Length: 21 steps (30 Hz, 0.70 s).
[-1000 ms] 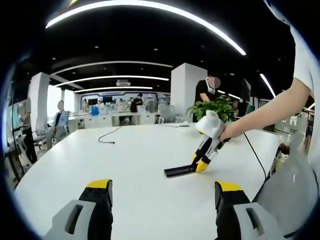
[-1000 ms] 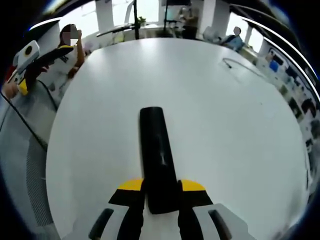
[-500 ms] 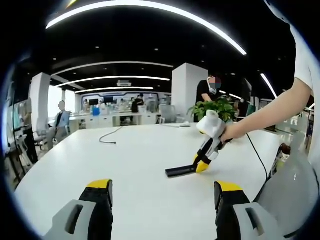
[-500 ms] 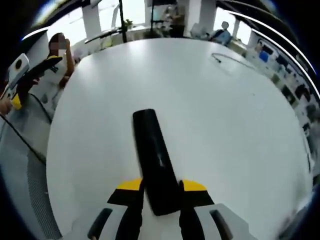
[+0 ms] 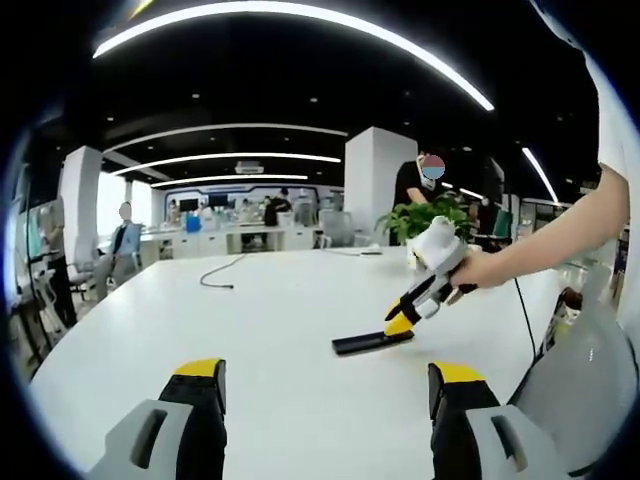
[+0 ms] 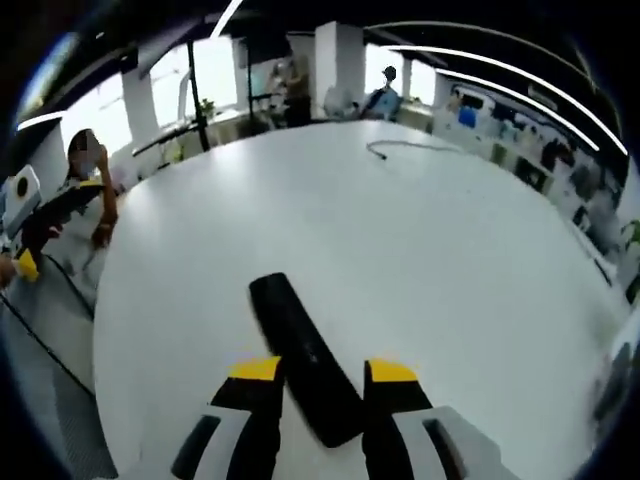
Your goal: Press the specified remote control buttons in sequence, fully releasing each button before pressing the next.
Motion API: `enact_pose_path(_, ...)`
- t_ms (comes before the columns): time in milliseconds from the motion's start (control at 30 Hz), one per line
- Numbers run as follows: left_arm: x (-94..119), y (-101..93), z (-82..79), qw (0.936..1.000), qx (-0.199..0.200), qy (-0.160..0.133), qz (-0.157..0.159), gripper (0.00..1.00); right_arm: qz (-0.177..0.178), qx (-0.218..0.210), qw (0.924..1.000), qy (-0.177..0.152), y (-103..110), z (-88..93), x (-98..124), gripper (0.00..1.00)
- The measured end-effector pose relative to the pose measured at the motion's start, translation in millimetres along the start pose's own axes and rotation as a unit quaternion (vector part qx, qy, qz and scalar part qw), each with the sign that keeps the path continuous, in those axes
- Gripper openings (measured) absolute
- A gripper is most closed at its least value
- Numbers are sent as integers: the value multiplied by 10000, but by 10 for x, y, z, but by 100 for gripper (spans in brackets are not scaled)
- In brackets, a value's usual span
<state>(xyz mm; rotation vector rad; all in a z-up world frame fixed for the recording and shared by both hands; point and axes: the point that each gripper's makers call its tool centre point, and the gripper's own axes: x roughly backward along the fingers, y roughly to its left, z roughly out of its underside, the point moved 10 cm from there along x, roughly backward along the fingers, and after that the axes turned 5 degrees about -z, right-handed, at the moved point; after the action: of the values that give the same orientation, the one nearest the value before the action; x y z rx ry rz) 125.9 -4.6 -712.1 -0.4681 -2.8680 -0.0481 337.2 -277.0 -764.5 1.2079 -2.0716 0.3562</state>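
- Lying flat on the white worktop (image 5: 270, 320) is the black remote (image 6: 303, 355); right gripper (image 6: 322, 372) straddles its near end, jaws apart
- left gripper (image 5: 325, 380) hangs wide open, well back from it

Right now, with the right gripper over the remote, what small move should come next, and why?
Probably lower the right gripper so one fingertip meets the remote. In the left gripper view its tip looks just above the remote's near end, and in the right gripper view the remote lies flat on the table between open jaws. Which button lies beneath cannot be told. The left gripper hangs open.
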Motion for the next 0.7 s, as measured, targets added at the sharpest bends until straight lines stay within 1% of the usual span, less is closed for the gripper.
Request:
enact_pose_path(33,0,-1,0,10000,-4,5,6,87,51,-37,9999,-114,-3,1,20,32)
enact_pose_path(133,-3,-6,-1,10000,-16,9,14,87,118,-313,9975,-615,20,-4,123,36)
enact_pose_path(167,-3,-5,-1,10000,-11,11,12,87,160,-494,9947,-885,29,-8,174,39)
enact_pose_path(200,-3,-6,-2,10000,-4,8,11,87,181,-602,9924,-1060,35,-11,205,42)
enact_pose_path(233,-3,-6,-3,10000,-3,2,10,87,203,-698,9879,-1369,48,-26,259,46)
enact_pose_path(300,-4,-11,-3,10000,-3,10,21,87,302,-826,9801,-1777,67,-45,357,53)
enact_pose_path(367,-6,-12,-2,10000,-11,13,32,87,400,-840,9735,-2089,96,-68,458,58)
enact_pose_path(433,-7,-15,-3,10000,-3,15,45,87,459,-733,9724,-2168,121,-71,521,64)
enact_pose_path(567,-8,-15,-2,10000,5,15,53,87,717,-501,9671,-2389,174,-77,642,81)
enact_pose_path(633,-8,-12,0,10000,6,15,48,87,746,-483,9635,-2526,212,-73,698,86)
enact_pose_path(700,-6,-10,-1,10000,15,3,46,87,771,-529,9614,-2588,244,-66,748,88)
